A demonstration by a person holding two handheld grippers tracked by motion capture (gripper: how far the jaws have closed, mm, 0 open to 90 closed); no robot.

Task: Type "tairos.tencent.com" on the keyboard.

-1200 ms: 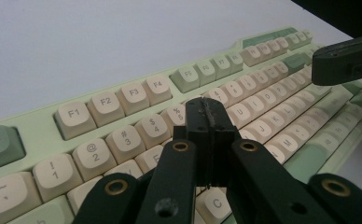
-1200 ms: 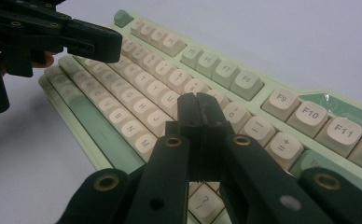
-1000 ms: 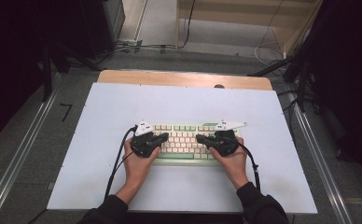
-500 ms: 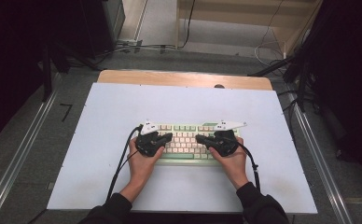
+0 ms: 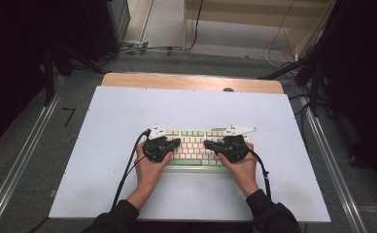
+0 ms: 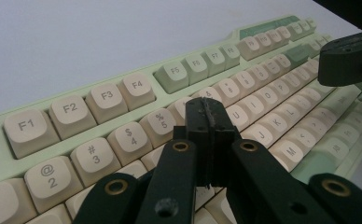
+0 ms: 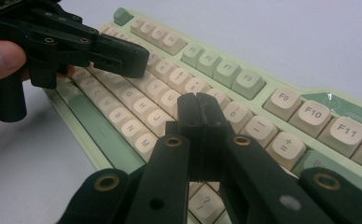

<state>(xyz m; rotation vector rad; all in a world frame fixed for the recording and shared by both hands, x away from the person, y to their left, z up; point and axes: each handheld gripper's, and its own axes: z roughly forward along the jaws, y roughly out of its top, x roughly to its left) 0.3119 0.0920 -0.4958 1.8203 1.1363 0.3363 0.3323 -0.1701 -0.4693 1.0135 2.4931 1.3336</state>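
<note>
A green-and-cream keyboard (image 5: 196, 145) lies near the table's (image 5: 104, 126) front edge. The left gripper (image 6: 206, 122) and right gripper (image 7: 200, 114) hover over its keys, each clenched on nothing.

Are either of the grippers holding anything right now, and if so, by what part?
Nothing is held. Left gripper and right gripper both have jaws shut empty, poised over the keyboard keys.

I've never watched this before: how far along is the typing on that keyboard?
Done: both grippers, left gripper and right gripper, are shut and poised over the keyboard. In hand: the left tip hovers near the number row, the right near its far end. What has been typed, or remains, cannot be told.
</note>
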